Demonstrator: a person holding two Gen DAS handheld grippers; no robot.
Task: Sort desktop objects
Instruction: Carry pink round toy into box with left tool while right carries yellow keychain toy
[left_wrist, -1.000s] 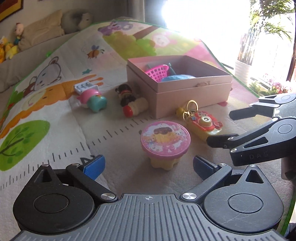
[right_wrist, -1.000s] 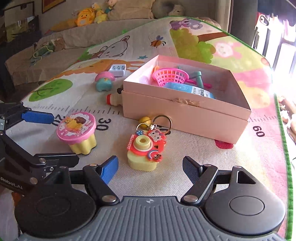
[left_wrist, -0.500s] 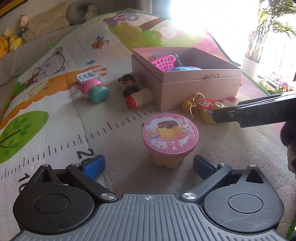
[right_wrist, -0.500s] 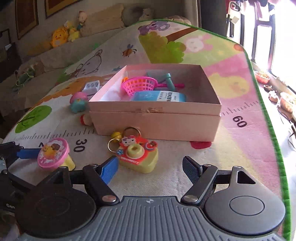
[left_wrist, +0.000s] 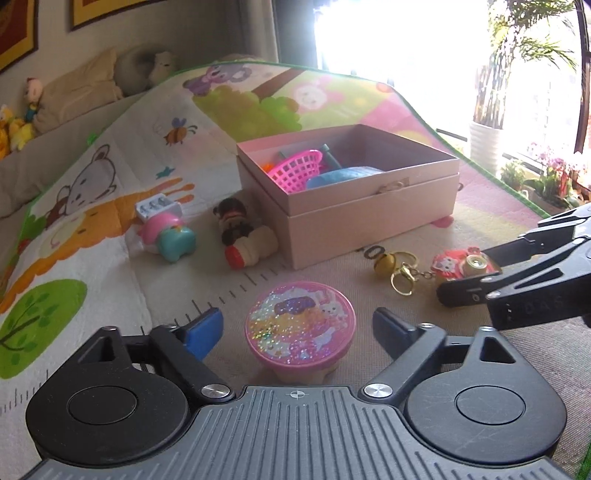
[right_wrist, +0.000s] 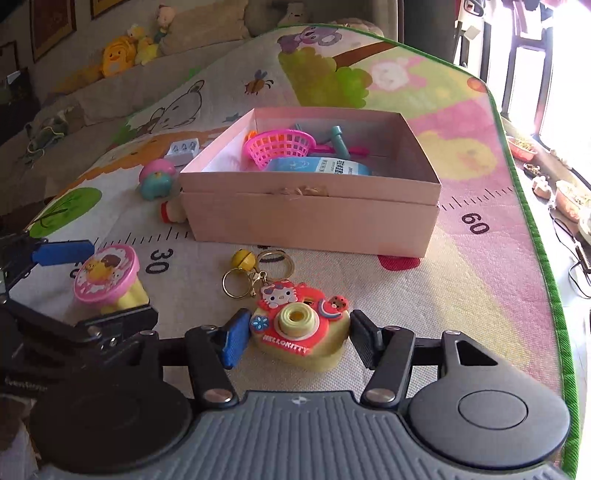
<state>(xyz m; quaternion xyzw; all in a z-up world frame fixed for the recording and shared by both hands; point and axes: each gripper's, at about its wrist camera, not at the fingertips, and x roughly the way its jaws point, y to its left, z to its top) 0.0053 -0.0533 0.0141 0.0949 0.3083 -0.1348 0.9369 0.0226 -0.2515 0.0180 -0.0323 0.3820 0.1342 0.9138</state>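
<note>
A pink open box (left_wrist: 369, 221) (right_wrist: 310, 218) sits on the play mat and holds a pink basket (right_wrist: 279, 147) and a blue pack (right_wrist: 317, 166). My left gripper (left_wrist: 299, 325) is open around a pink-lidded pudding toy (left_wrist: 301, 326), apart from it; the toy also shows in the right wrist view (right_wrist: 107, 275). My right gripper (right_wrist: 295, 336) is shut on a red and yellow toy camera keychain (right_wrist: 299, 328), its fingers touching both sides. The camera (left_wrist: 461, 264) also shows in the left wrist view between the right fingers.
A pink and teal toy (left_wrist: 170, 234), a small white block (left_wrist: 157, 205), a doll (left_wrist: 234, 221) and a red-capped bottle toy (left_wrist: 251, 247) lie left of the box. The keychain's rings and yellow bell (right_wrist: 243, 273) trail toward the box. The mat's green edge (right_wrist: 546, 295) runs at the right.
Both grippers have moved forward and down. The pudding toy now sits between my left fingers. My right fingers have closed onto the toy camera.
</note>
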